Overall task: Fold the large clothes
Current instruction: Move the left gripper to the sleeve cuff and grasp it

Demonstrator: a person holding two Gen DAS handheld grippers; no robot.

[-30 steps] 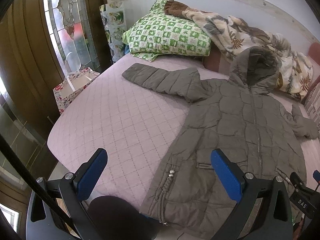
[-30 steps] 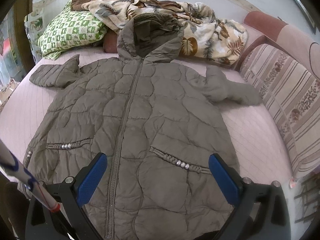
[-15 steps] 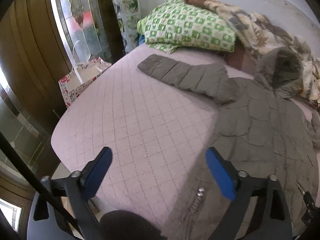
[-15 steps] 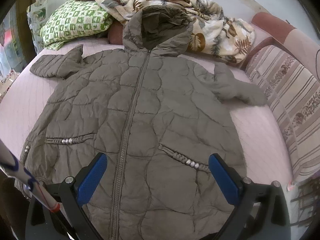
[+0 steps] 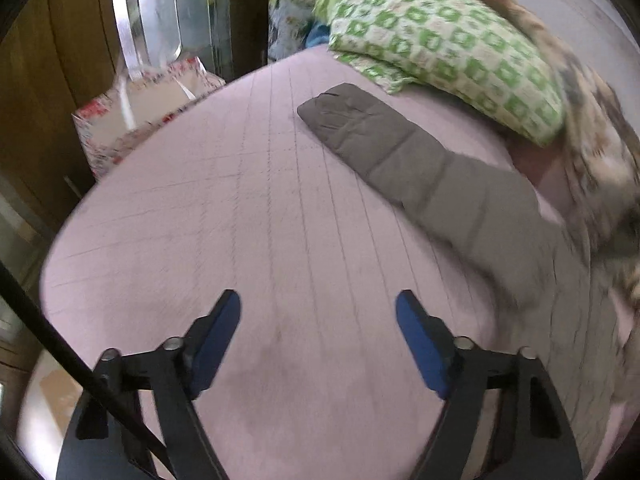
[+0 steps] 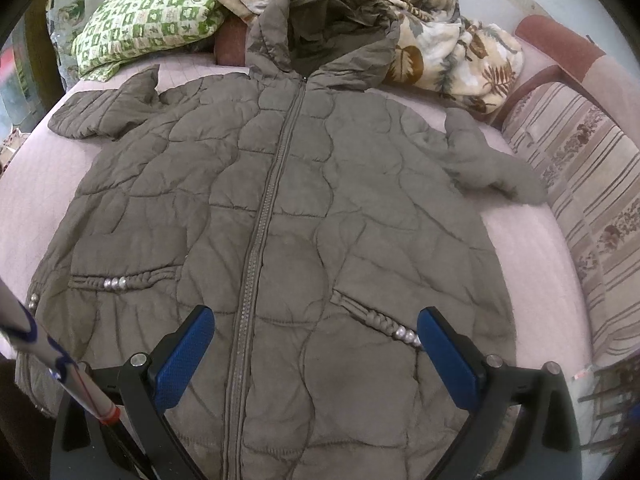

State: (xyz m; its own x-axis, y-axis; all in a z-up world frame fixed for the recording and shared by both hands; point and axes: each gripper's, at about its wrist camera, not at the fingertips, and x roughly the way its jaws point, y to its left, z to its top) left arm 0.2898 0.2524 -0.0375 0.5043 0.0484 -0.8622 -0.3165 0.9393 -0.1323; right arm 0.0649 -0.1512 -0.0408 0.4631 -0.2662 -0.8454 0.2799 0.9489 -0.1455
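A grey-brown quilted hooded coat (image 6: 280, 208) lies flat, zipped, front up on a pink quilted bed (image 6: 532, 264), hood toward the pillows. Its left sleeve (image 5: 400, 152) stretches out toward the bed's left side. Its right sleeve (image 6: 488, 160) lies bent near the striped cushion. My left gripper (image 5: 318, 304) is open and empty above bare bed, short of the left sleeve. My right gripper (image 6: 316, 320) is open and empty above the coat's lower front, straddling the zip.
A green checked pillow (image 5: 440, 36) and a leaf-print blanket (image 6: 448, 44) lie at the head of the bed. A striped cushion (image 6: 592, 208) lines the right side. A floral gift bag (image 5: 132, 120) stands on the floor by the left edge, near a wooden door.
My left gripper has swung left and forward, off the coat's hem and over bare bed toward the left sleeve. My right gripper has moved slightly closer over the coat.
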